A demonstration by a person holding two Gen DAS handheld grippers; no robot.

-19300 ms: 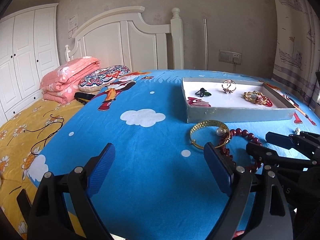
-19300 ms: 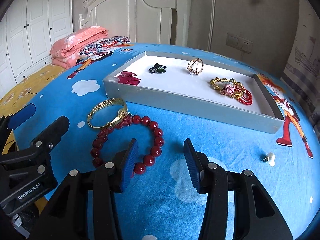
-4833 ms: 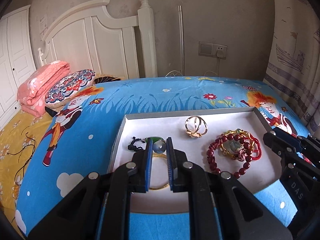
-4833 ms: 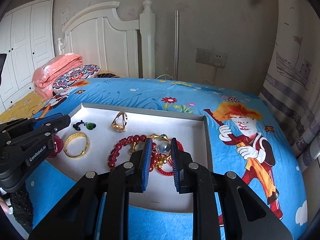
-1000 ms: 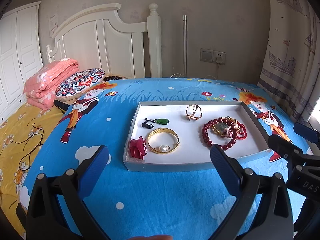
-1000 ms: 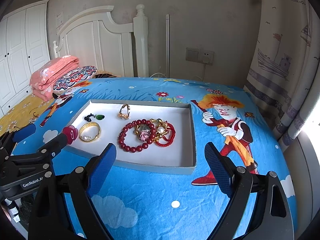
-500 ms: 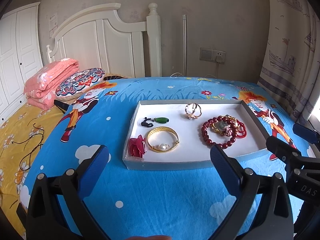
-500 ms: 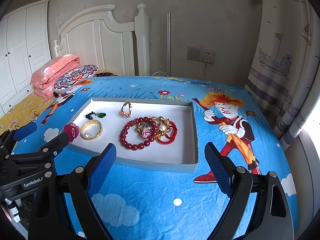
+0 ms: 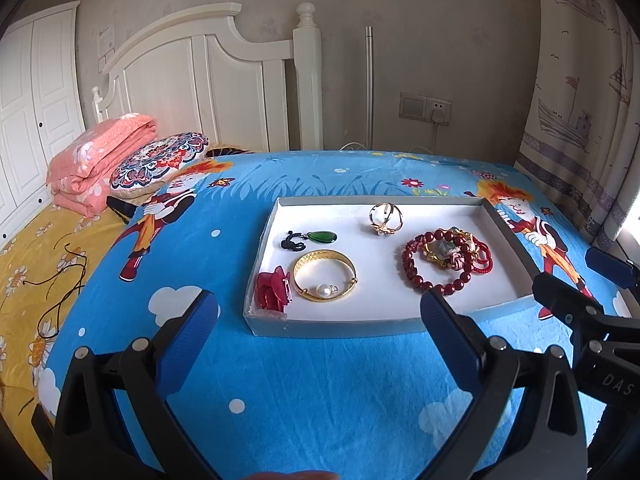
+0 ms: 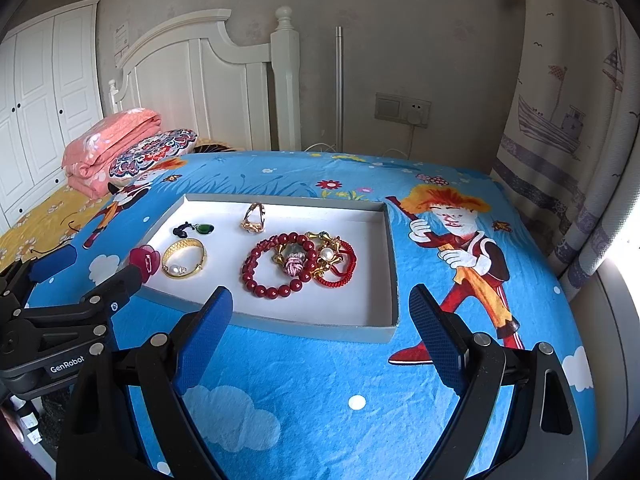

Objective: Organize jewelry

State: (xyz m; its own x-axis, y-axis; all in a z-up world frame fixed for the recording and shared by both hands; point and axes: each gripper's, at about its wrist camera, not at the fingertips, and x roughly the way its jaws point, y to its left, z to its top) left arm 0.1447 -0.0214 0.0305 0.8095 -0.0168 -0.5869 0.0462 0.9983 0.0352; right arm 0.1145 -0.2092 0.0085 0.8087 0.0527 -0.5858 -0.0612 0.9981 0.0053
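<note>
A grey tray (image 9: 324, 326) (image 10: 394, 272) with a white floor lies on the blue bedspread. Inside it are a gold bangle (image 9: 324, 274) (image 10: 184, 257) with a pearl, a dark red bead bracelet (image 9: 420, 270) (image 10: 272, 276), a gold-and-red tangle of jewelry (image 9: 460, 252) (image 10: 330, 260), a gold ring (image 9: 386, 219) (image 10: 254, 216), a green pendant (image 9: 322, 237) (image 10: 204, 228) and a red petal piece (image 9: 272, 290) (image 10: 142, 258). My left gripper (image 9: 318, 340) is open and empty, hanging in front of the tray. My right gripper (image 10: 320, 328) is open and empty too, before the tray's near wall.
A folded pink quilt (image 9: 96, 152) and a patterned pillow (image 9: 160, 160) lie at the back left by the white headboard (image 9: 224, 92). A dark cord (image 9: 60, 284) sits on the yellow sheet. A curtain (image 10: 568, 120) hangs at the right; a wall socket (image 9: 426, 106) is behind.
Both grippers have stayed open and empty and eased slightly closer to the tray. All the jewelry lies where it was in the tray.
</note>
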